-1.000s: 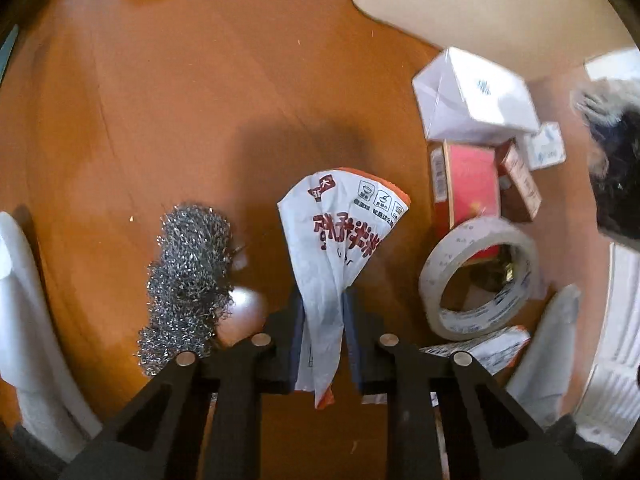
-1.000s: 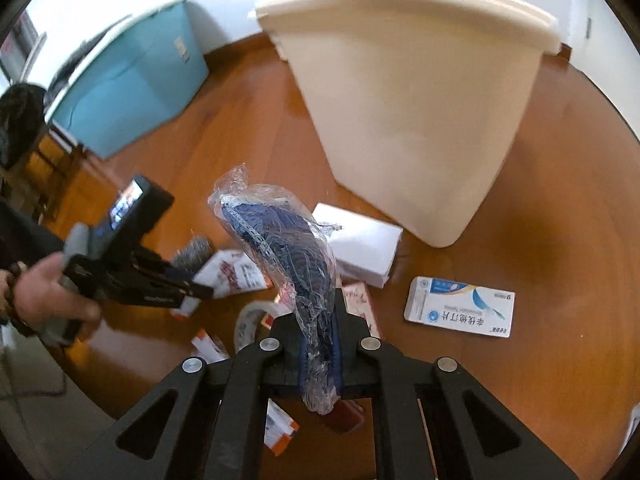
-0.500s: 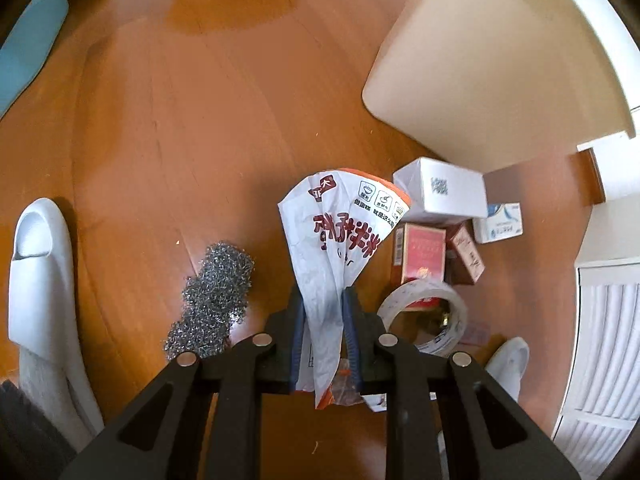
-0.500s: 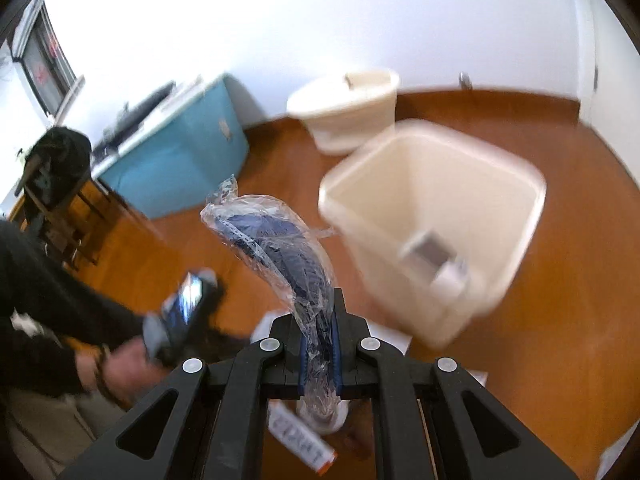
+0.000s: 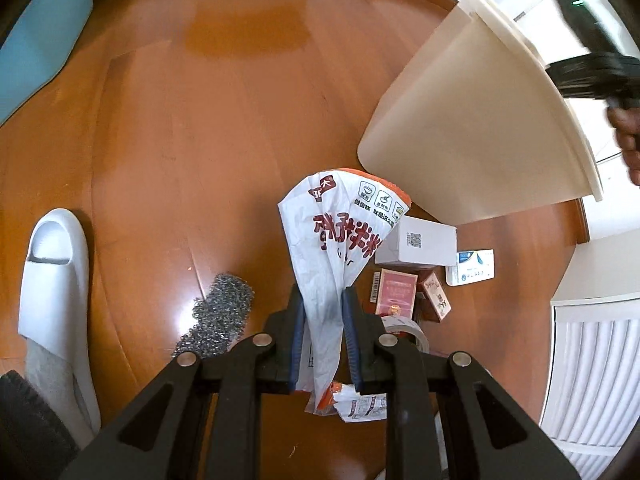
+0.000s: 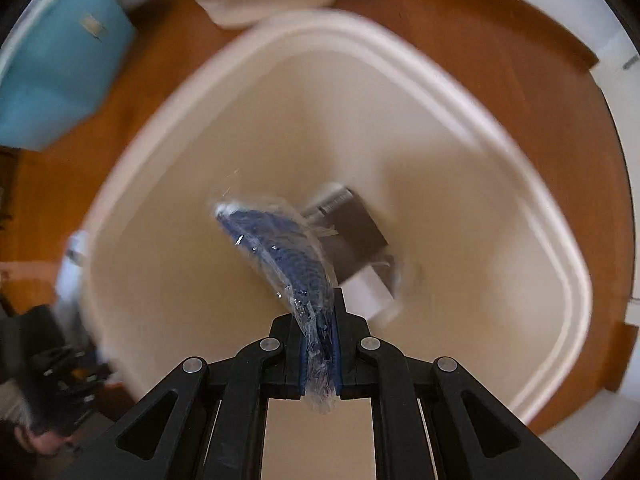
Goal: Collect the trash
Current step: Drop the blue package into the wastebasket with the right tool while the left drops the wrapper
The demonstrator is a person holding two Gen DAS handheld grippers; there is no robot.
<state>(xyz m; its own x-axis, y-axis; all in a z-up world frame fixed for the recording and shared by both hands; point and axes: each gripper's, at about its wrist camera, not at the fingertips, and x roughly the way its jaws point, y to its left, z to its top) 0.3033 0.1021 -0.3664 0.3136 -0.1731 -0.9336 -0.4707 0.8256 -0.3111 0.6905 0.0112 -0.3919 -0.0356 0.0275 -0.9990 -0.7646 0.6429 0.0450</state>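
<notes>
The right gripper was clamped on a clear-wrapped blue item, its lower end hidden between the pads; motion blur smeared the view. Its long axis arched up and leftward over the open cream bin, above a dark box lying inside. The left gripper pinched a white printed wrapper standing upright, fanning wider at its top, over the floor. Around lay a steel scrubber, white box, red cartons and a tape roll, partly hidden.

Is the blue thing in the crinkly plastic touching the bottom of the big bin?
Apart. The right wrist view shows the plastic-wrapped blue item hanging from the right hand-held gripper above the bin.
</notes>
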